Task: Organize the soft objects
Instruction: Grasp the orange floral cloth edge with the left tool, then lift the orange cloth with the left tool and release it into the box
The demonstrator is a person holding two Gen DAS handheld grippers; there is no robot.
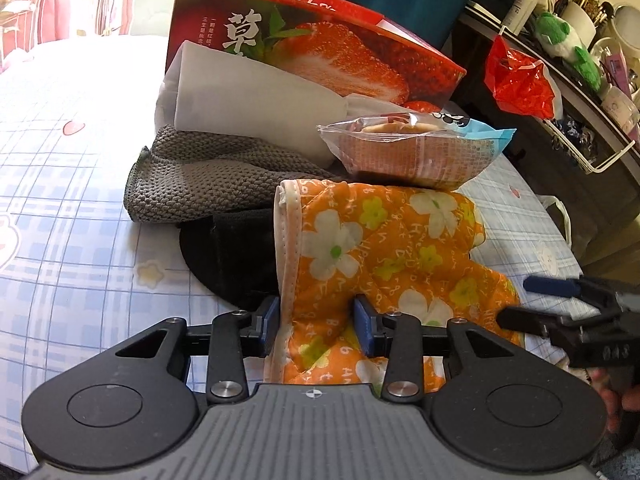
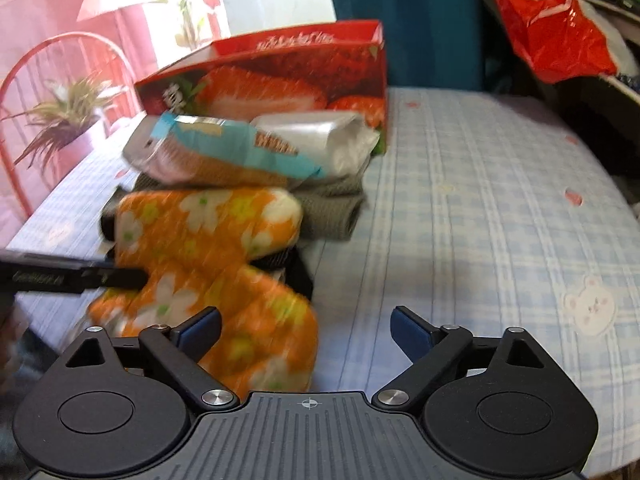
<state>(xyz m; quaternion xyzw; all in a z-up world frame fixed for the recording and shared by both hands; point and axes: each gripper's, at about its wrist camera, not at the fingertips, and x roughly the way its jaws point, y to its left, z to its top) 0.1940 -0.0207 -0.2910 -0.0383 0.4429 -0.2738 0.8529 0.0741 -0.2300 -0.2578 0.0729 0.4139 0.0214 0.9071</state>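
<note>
An orange floral oven mitt (image 1: 384, 252) lies on the blue checked cloth, its cuff end between my left gripper's (image 1: 316, 324) blue pads, which are shut on it. The mitt also shows blurred in the right wrist view (image 2: 208, 256). My right gripper (image 2: 306, 330) is open and empty, just right of the mitt; it also shows at the right edge of the left wrist view (image 1: 560, 300). Behind the mitt lie a grey knit cloth (image 1: 200, 184), a black pad (image 1: 232, 256), a white folded cloth (image 1: 248, 96) and a snack packet (image 1: 412, 152).
A red strawberry box (image 1: 320, 40) stands open behind the pile. A red plastic bag (image 1: 520, 80) hangs off a cluttered shelf rack (image 1: 592, 60) at right. A teal chair back (image 2: 404, 20) is at the table's far edge. Bare tablecloth (image 2: 500, 208) lies to the right.
</note>
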